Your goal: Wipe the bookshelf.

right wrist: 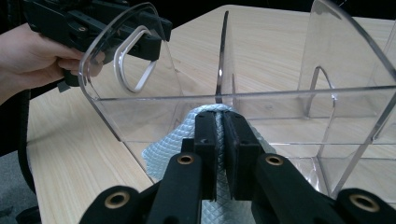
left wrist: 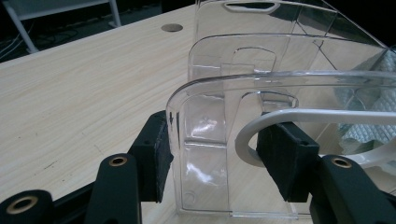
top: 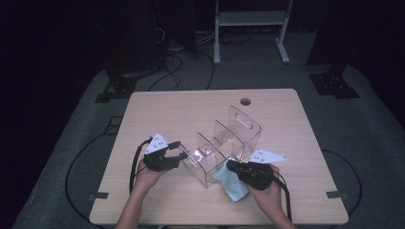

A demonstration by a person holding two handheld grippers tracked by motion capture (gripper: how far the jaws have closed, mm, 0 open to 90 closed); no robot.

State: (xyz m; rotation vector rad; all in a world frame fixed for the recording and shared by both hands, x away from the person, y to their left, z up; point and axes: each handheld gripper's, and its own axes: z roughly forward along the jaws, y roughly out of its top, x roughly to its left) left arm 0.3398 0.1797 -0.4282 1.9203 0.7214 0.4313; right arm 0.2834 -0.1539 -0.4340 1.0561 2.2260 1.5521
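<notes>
Steadily does it: clear rack braced, cloth pinched

Over on the left, the left gripper (top: 177,153) has its jaws clamped across the end wall of the clear acrylic organizer (top: 224,143), one pad outside the wall and one inside it, by the handle cutout. That rack stands upright near the middle of the wooden table (top: 157,114), its dividers running away from the person. It looks rigid, light and slick, likely to skid or tip if pushed without a brace, and prone to scratching or cracking under a hard squeeze. The end wall seems the sensible hold: a flat edge the pads can straddle.

To the right, the right gripper (top: 231,165) has its jaws closed tight on a fold of the pale blue cloth (top: 229,183), which lies at the near side of the rack, touching its base. The cloth looks soft, limp and quilted, so any bunched fold should serve as a grip.
</notes>
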